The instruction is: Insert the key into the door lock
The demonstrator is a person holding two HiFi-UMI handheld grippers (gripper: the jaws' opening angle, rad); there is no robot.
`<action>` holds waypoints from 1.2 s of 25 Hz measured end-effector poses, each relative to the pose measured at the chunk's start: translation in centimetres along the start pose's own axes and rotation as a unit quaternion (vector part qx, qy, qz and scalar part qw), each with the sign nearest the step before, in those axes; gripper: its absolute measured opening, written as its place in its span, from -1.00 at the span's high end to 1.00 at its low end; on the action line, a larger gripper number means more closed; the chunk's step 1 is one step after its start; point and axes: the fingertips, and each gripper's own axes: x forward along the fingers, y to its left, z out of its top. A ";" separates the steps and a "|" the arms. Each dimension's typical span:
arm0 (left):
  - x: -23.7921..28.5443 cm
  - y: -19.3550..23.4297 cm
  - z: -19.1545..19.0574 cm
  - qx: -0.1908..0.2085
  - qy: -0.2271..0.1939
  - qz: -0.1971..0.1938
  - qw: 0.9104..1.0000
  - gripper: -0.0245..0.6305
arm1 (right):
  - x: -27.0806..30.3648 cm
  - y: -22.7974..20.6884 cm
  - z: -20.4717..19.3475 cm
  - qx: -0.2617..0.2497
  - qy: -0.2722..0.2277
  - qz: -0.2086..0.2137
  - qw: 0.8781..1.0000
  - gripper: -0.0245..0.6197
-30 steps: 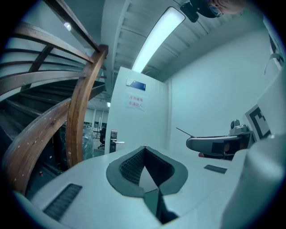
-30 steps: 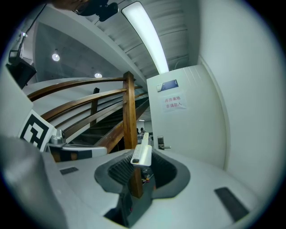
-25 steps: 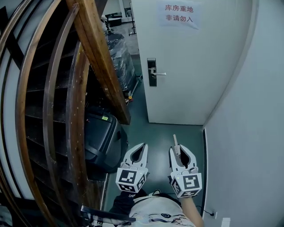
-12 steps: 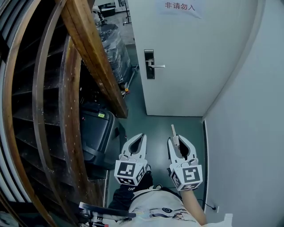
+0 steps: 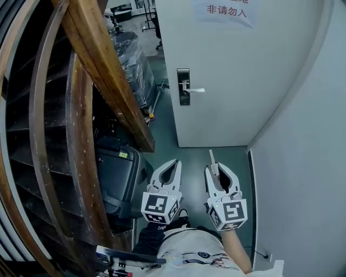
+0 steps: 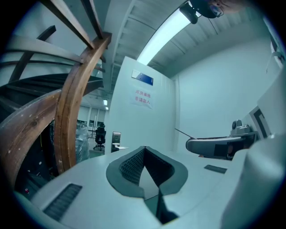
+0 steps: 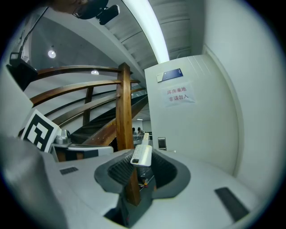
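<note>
The white door's lock plate (image 5: 184,86), with a silver handle (image 5: 195,90), is straight ahead and well beyond both grippers. My right gripper (image 5: 214,166) is shut on the key (image 5: 212,161). Its pale fob (image 7: 141,154) sits between the pads, and the blade points forward at the door. The lock (image 7: 161,143) shows small, just right of the key's tip, in the right gripper view. My left gripper (image 5: 175,162) is level beside the right one, with its tips (image 6: 144,148) together and nothing in them. The lock plate (image 6: 116,139) lies far ahead to its left.
A curved wooden stair rail (image 5: 116,92) and dark steps fill the left. A black case (image 5: 116,176) stands on the floor by the left gripper. A plastic-wrapped stack (image 5: 132,59) lies past the door's edge. A white wall (image 5: 303,162) closes the right. A paper sign (image 5: 227,10) hangs on the door.
Both grippers have moved forward together towards the door, still side by side. The stair rail has slid back past them. The key stays in the right jaws.
</note>
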 end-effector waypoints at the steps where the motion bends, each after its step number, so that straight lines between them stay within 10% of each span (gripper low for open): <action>1: 0.4 0.6 -0.1 -0.001 0.003 -0.001 1.000 0.91 | 0.7 0.1 -0.1 0.001 0.002 -0.001 1.000 0.56; 15: 6.6 5.4 -1.6 -0.021 0.026 -0.003 0.999 0.91 | 8.1 -1.7 -2.2 0.007 0.041 -0.008 0.999 0.56; 30: 17.5 11.8 -3.4 0.021 0.034 0.077 0.996 0.91 | 22.8 -6.0 -6.2 -0.005 0.086 0.083 0.993 0.56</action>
